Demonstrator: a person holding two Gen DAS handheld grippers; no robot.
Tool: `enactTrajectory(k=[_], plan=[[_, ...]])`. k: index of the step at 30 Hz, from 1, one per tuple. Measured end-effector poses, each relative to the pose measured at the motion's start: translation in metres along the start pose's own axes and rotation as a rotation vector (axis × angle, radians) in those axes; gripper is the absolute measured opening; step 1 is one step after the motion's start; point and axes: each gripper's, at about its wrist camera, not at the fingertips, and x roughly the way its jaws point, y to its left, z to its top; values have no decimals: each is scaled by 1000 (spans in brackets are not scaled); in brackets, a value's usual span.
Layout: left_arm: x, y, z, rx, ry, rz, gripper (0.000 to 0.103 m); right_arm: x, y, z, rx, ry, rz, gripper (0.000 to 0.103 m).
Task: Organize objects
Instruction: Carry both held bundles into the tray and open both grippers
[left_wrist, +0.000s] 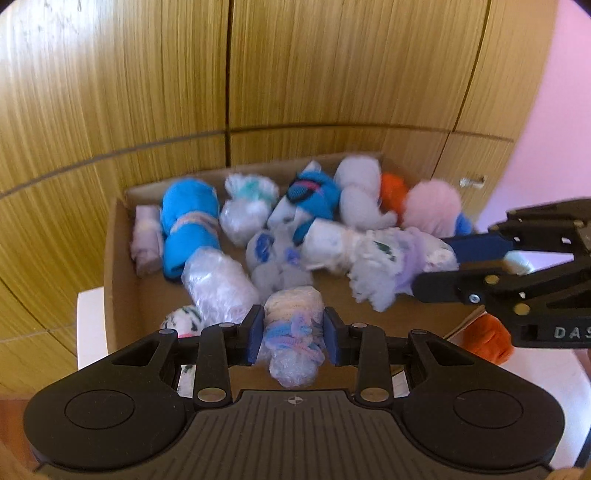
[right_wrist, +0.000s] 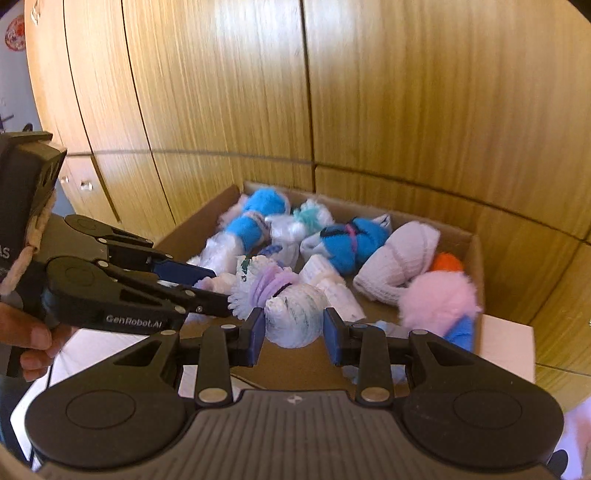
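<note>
A cardboard box (left_wrist: 114, 258) (right_wrist: 476, 251) holds several rolled sock bundles: blue, white, pink and orange. My left gripper (left_wrist: 293, 332) is shut on a cream bundle with pink and blue trim (left_wrist: 293, 343), held over the box's near edge. My right gripper (right_wrist: 294, 325) is shut on a white bundle with a lilac frill (right_wrist: 291, 314), also over the box. In the left wrist view the right gripper (left_wrist: 432, 262) comes in from the right with that bundle (left_wrist: 391, 258). In the right wrist view the left gripper (right_wrist: 221, 290) comes in from the left, close beside the frilled bundle.
Wooden cabinet doors (left_wrist: 295, 74) rise right behind the box. The box rests on a white surface (left_wrist: 90, 325). An orange bundle (left_wrist: 487, 339) lies outside the box at its near right corner. A person's hand (right_wrist: 33, 339) grips the left handle.
</note>
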Motion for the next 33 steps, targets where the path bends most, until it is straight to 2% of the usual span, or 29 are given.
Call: enactTrajectory(k=[4,10,14,23,33], plan=[[-2,4,-2,32,7,23,42,20,4,-1,-29,43,19,31],[1,11,-4,125,37,133,43,41,8,-1,-67,89,42,31],[5,18,-3,126,40,135,44,54,11,-1,-80,107,47,31],[12,8,0,179,44,153,48,68,10,10,-112,133,62,34],[3,2,0,190,32,167,63,56,8,8,-100,116,72,41]])
